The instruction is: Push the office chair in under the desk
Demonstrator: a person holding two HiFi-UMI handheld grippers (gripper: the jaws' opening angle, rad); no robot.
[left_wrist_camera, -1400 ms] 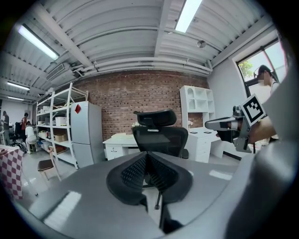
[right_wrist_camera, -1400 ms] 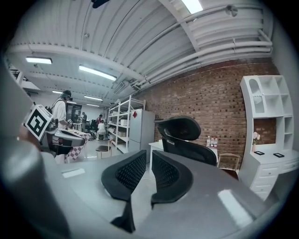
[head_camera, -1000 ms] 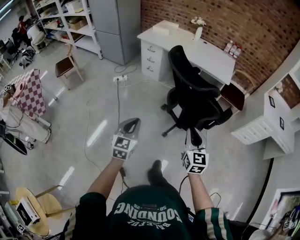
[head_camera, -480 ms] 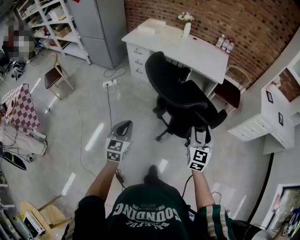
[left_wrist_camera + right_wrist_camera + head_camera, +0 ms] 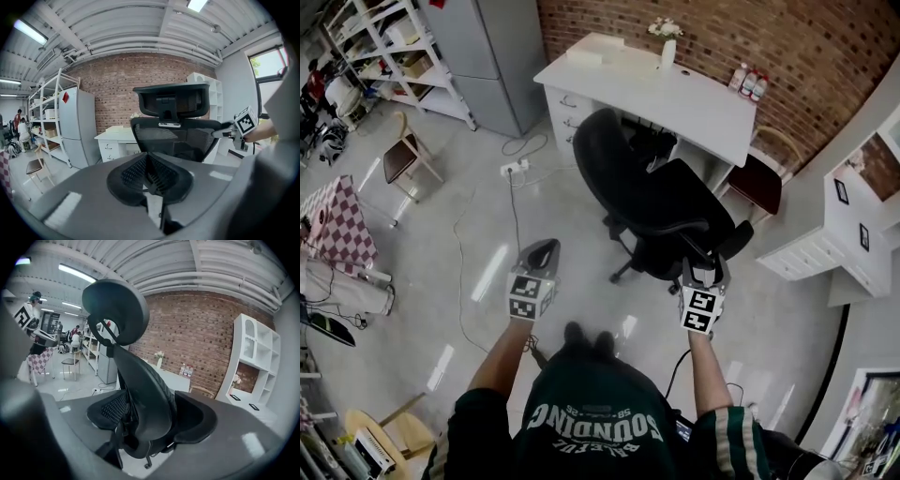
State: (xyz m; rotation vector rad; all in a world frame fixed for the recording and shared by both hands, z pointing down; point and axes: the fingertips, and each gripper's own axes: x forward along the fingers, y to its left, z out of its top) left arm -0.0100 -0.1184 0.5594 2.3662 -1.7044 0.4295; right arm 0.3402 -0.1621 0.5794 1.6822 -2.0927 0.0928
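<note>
Bright ceiling strip lights (image 5: 75, 273), glare streaks on glossy floor (image 5: 492, 267), strong fisheye edges, blurred near foreground

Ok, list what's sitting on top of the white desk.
On the desk: a vase of flowers, a flat white box and a few bottles. Its top is uncovered in the head view; the office chair only hides the space underneath.
</note>
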